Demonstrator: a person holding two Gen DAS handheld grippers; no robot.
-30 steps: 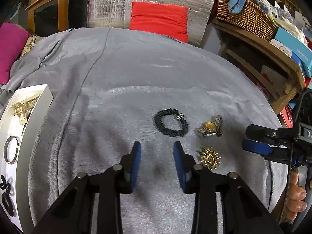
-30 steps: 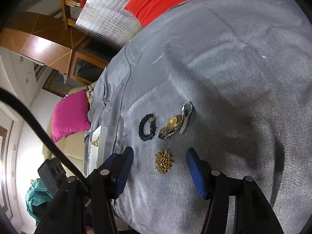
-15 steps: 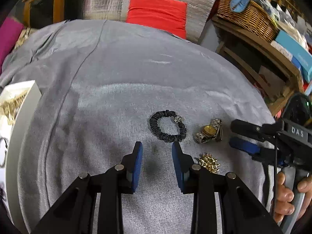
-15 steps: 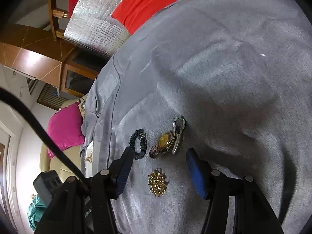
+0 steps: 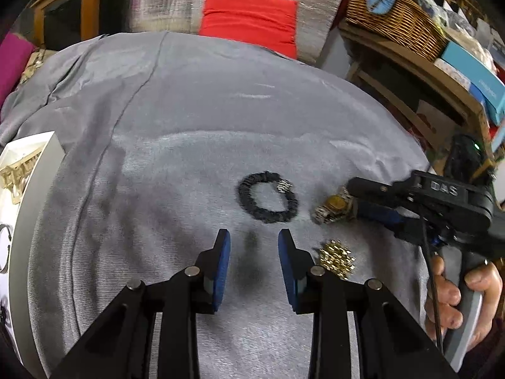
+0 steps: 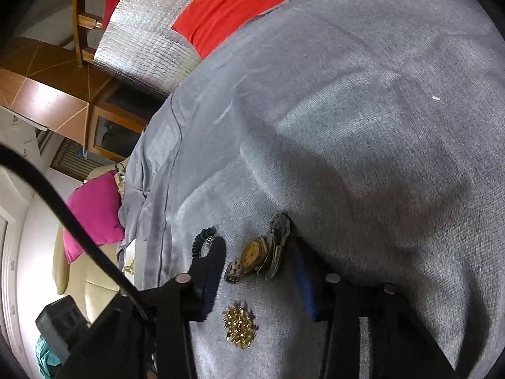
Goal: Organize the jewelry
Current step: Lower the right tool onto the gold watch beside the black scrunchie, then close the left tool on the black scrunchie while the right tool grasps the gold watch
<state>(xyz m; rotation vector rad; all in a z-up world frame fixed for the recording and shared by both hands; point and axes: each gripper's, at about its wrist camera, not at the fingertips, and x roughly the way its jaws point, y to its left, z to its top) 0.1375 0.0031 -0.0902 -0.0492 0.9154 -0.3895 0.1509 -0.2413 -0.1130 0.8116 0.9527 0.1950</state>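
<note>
From the left wrist view, the left hand-held gripper [image 5: 254,249] hangs over the grey cloth surface [image 5: 189,120] with its blue pads a narrow gap apart and nothing between them. At twelve o'clock from its tips, just beyond them, lies a black scrunchie bracelet [image 5: 268,197] with a small sparkly charm. At two o'clock sits a gold-faced watch [image 5: 333,210], and the right hand-held gripper [image 5: 356,199] comes in from three o'clock with its tips around that watch; a hand [image 5: 457,293] holds its grip at four o'clock. A gold brooch [image 5: 337,257] lies just beside the left gripper's right finger. At nine o'clock, the white jewelry box [image 5: 38,170] stands at the edge of the cloth, with a gold clip inside.

From the right wrist view, the right hand-held gripper [image 6: 258,262] is closing, and the watch [image 6: 258,252] lies between its blue pads; whether the pads touch it yet I cannot tell. The brooch [image 6: 240,327] rests at six o'clock from the watch, lower between the fingers. The bracelet [image 6: 202,243] peeks out at nine o'clock, partly hidden behind the left finger. A red cushion [image 6: 227,6] lies at twelve o'clock.
</note>
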